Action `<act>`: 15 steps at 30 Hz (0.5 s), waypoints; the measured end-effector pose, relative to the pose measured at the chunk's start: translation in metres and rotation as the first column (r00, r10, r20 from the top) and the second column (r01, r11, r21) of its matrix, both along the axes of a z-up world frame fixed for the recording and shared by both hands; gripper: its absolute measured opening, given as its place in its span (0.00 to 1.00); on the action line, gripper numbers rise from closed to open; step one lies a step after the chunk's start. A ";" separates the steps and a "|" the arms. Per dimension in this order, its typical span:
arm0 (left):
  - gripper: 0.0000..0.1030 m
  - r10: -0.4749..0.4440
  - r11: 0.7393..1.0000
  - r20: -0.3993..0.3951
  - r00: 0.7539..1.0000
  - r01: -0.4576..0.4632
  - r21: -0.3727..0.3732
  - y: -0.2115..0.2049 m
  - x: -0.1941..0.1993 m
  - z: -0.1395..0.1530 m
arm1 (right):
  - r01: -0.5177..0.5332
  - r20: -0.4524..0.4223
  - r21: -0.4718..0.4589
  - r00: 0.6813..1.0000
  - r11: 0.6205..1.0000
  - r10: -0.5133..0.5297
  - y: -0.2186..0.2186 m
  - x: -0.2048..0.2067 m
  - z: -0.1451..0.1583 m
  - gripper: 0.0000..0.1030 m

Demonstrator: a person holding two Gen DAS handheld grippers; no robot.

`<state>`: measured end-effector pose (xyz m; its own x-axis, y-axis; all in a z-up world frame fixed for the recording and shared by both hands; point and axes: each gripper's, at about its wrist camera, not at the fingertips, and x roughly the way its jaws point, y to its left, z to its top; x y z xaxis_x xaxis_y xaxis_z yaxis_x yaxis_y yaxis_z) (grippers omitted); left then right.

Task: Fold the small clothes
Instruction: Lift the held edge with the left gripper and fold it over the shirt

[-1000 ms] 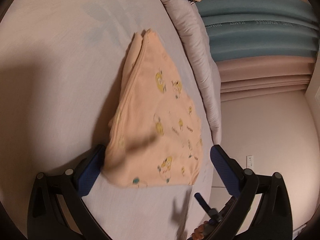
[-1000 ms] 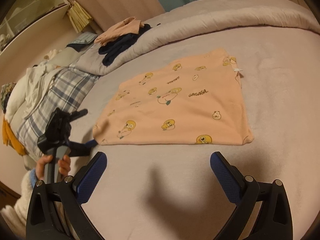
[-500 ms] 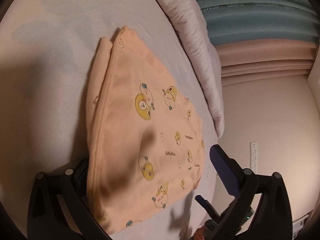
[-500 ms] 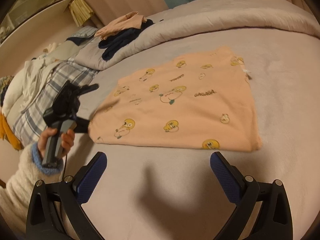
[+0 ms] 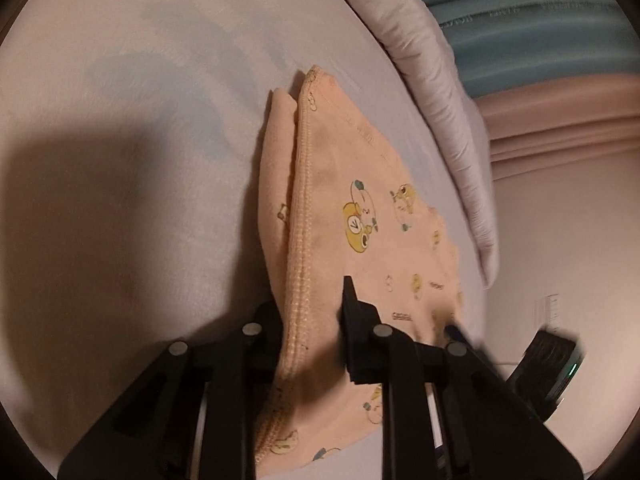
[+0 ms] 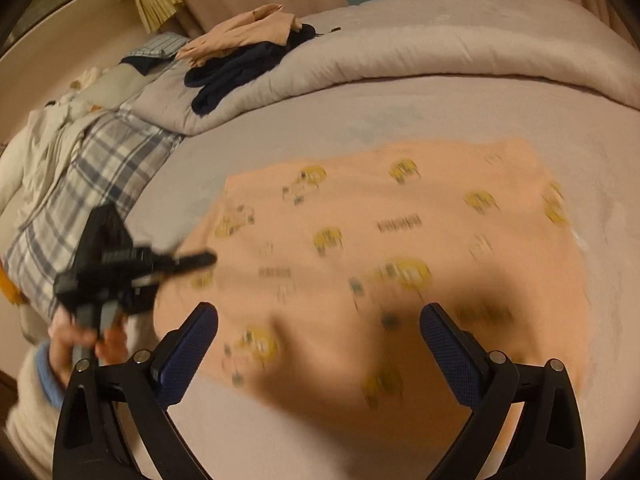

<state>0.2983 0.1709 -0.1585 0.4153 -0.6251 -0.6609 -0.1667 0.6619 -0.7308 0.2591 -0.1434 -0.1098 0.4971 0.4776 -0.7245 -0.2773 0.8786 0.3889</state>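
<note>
A peach garment (image 6: 384, 248) printed with yellow cartoon figures is lying flat on a pale lilac bed sheet (image 5: 168, 92), near the middle of the bed. In the left wrist view, the left gripper (image 5: 312, 320) is closing on the garment's near stitched hem; the cloth is bunching up between the two black fingers (image 5: 356, 320), which are pressing it from both sides, so the corner is lifting slightly off the sheet while the rest is lying down. In the right wrist view, the right gripper (image 6: 320, 344) is hovering low over the garment's near edge; its jaws are wide apart and beginning to close, with the blue pads (image 6: 448, 356) standing over the cloth but not pinching it. That view is blurring across the print. At its left side, a hand (image 6: 86, 344) in a cream sleeve with a blue cuff is holding the other gripper's handle at the garment's left corner. A rolled grey comforter (image 6: 420, 48) is lying along the far side of the sheet, with dark clothes (image 6: 244, 68) and a peach piece piled on it. A plaid cloth (image 6: 96, 168) is spreading beside the pile, at the bed's left edge. Teal curtains (image 5: 532, 28) are hanging behind the bed.
</note>
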 end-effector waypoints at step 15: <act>0.14 -0.008 0.985 0.048 0.999 -0.001 0.170 -0.021 0.000 0.020 | -0.079 -0.057 -0.258 0.996 0.963 0.066 0.052 0.050 -0.020 0.49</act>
